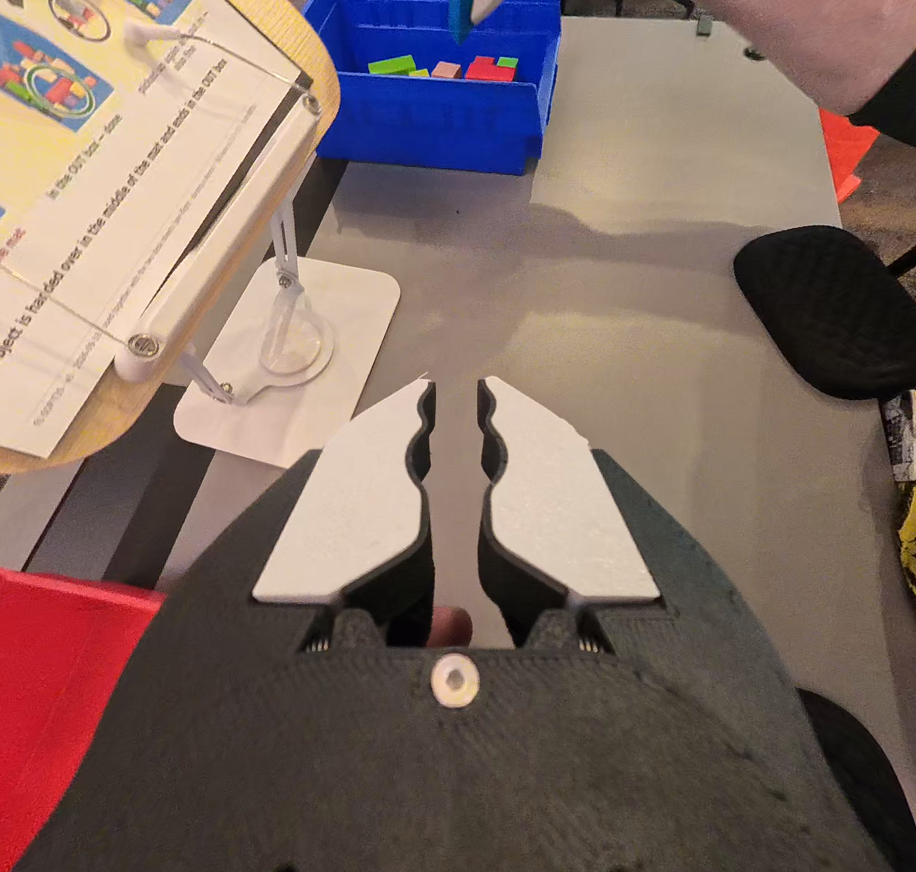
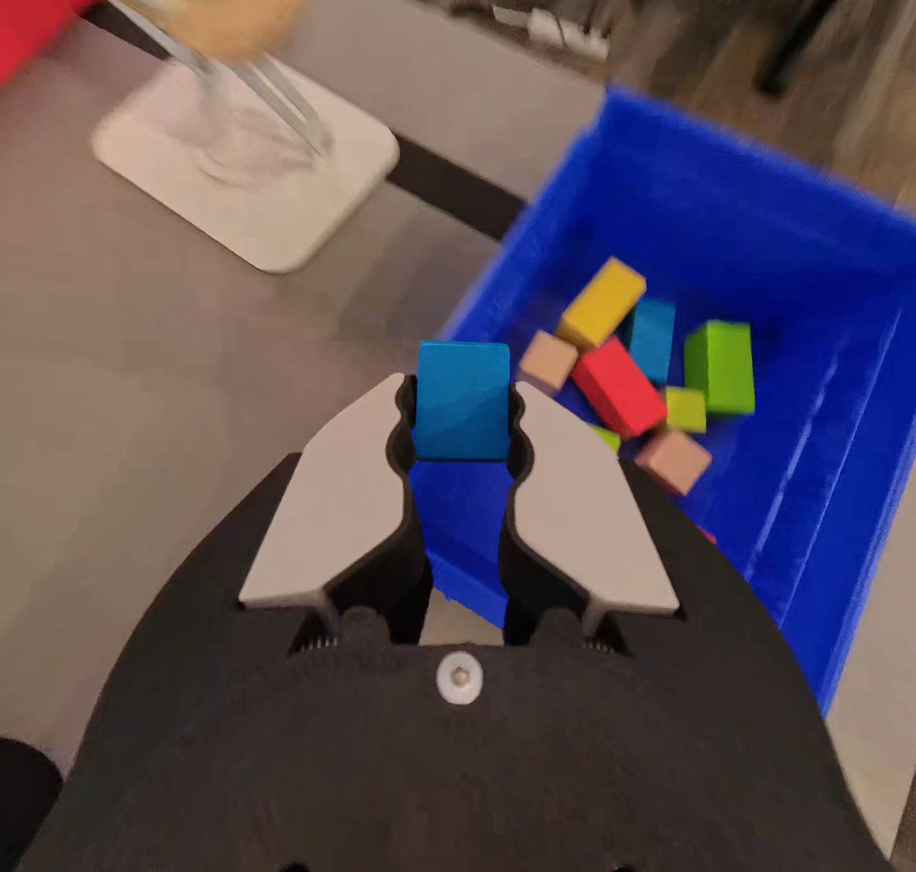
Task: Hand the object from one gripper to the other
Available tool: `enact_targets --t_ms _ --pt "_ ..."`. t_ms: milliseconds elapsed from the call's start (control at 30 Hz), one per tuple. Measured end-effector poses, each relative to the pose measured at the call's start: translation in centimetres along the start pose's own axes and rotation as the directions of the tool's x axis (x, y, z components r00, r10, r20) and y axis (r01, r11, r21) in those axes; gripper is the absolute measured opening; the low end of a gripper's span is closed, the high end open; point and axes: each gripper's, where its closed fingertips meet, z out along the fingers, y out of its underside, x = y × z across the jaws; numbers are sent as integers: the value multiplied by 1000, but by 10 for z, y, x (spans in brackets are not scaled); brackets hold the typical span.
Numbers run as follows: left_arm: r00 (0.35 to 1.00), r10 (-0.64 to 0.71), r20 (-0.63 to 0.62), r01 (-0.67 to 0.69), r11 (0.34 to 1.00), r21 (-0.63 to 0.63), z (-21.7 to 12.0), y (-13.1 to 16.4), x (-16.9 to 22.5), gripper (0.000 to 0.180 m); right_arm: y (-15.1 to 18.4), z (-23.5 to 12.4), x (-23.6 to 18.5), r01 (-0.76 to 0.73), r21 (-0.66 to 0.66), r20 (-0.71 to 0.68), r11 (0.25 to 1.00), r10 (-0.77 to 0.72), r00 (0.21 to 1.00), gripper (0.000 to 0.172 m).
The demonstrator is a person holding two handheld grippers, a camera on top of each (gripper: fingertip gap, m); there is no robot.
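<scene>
**Blue block held over the bin, second gripper waiting empty**

The right gripper (image 2: 461, 402) has its jaws clamped on a light blue block (image 2: 462, 402), both pads pressed against the block's sides, and it hangs above the near corner of the blue bin (image 2: 743, 213). From the other side, the same block (image 1: 463, 5) shows high over the bin (image 1: 426, 119), pointing down between pale fingertips. Inside the bin lies a jumble of blocks: a yellow one (image 2: 602, 302), a red one (image 2: 617, 387), a green one (image 2: 721, 367), two tan cubes, another blue one and smaller lime pieces.

The left gripper (image 1: 456, 392) sits low and well back from the bin, over the grey tabletop (image 1: 619, 302). Its jaws stand a little apart with bare tabletop showing through the gap, gripping nothing.

To its left a white stand (image 1: 297, 367) carries a tilted wooden board (image 1: 317, 55) with a printed instruction sheet (image 1: 124, 154). A black chair seat (image 1: 823, 312) pokes in on the right.
</scene>
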Motion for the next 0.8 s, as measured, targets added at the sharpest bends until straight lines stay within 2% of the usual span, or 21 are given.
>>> enact_targets --t_ms 167,300,600,800 --pt "999 -36 31 36 999 5 -8 8 -6 17 60 52 38 -71 -196 -54 978 62 997 33" --pt "997 -63 45 63 998 5 -13 14 -11 17 76 73 48 -100 -239 -87 966 81 993 33" --pt "992 -85 88 88 996 -32 -17 31 -21 22 91 66 44 -125 -403 -114 906 86 990 33" --pt "989 -95 112 100 994 -38 -27 39 -24 23 103 67 38 -106 -469 -130 877 50 990 33"
